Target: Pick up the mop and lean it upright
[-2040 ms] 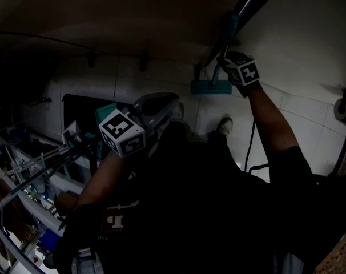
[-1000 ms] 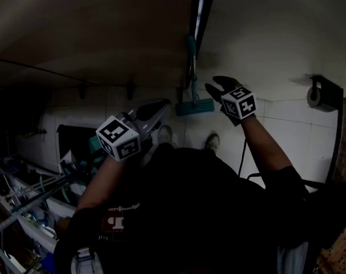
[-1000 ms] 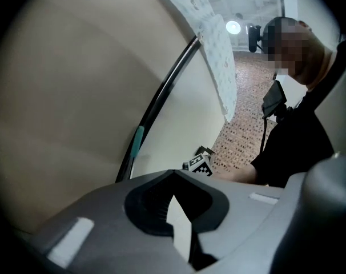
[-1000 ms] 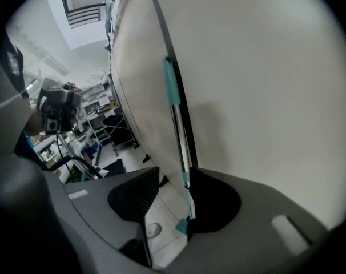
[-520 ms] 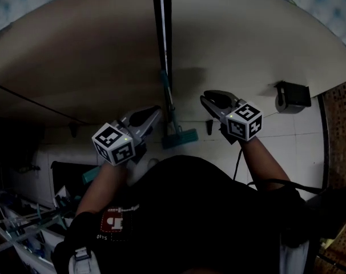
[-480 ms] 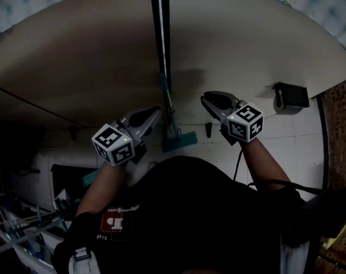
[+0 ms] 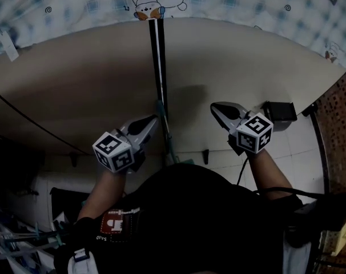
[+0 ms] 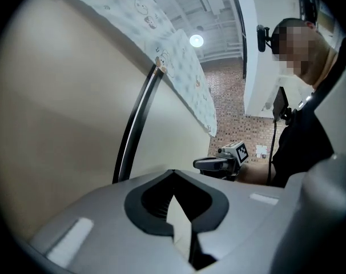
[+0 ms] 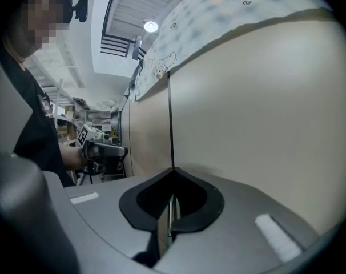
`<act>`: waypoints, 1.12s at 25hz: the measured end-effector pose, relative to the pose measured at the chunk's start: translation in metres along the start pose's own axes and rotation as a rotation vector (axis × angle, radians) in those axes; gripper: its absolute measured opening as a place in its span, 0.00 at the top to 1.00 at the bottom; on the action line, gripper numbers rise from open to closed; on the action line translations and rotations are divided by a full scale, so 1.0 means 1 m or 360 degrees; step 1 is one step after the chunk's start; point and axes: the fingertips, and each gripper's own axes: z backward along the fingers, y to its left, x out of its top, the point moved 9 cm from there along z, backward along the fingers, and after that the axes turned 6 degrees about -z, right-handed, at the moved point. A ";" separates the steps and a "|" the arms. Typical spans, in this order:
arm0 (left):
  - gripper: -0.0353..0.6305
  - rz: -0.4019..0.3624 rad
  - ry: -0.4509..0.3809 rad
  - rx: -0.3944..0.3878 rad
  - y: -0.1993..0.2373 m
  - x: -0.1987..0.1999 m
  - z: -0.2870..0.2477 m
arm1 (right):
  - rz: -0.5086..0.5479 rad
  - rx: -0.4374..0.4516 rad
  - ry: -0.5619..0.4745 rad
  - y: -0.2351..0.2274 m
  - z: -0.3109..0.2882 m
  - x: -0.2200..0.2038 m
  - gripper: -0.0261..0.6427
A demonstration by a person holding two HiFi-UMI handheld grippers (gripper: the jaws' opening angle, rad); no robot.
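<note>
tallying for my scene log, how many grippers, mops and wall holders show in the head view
grippers: 2 (left gripper; right gripper, just closed with nothing in it)
mop: 1, leaning against the wall
wall-mounted holder: 1
total: 4

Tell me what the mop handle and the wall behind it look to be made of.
Mop handle: a dark pole with a straight bright glint along its length, so glossy. It is likely coated metal, though hard plastic is possible.
Wall: plain beige, smooth and matte, with no tile joints showing. It is probably painted plaster or panel.
</note>
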 end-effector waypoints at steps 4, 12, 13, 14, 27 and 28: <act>0.95 -0.0022 -0.0012 0.0004 0.000 0.008 0.000 | 0.0038 -0.0008 0.0022 -0.001 0.000 0.003 0.94; 0.95 -0.0033 -0.0028 0.0017 -0.003 0.009 0.006 | 0.0059 0.0031 0.0027 0.005 -0.002 0.006 0.94; 0.95 -0.0030 -0.0027 0.0022 -0.004 0.007 0.007 | 0.0058 0.0034 0.0031 0.005 -0.002 0.004 0.94; 0.95 -0.0025 -0.0025 0.0027 -0.004 0.006 0.008 | 0.0053 0.0036 0.0036 0.006 -0.002 0.002 0.94; 0.95 -0.0003 -0.0006 0.0037 -0.010 -0.001 0.010 | 0.0027 0.0052 0.0070 0.006 -0.002 -0.010 0.94; 0.95 -0.0002 -0.0006 0.0035 -0.010 -0.001 0.010 | 0.0025 0.0051 0.0072 0.006 -0.001 -0.011 0.94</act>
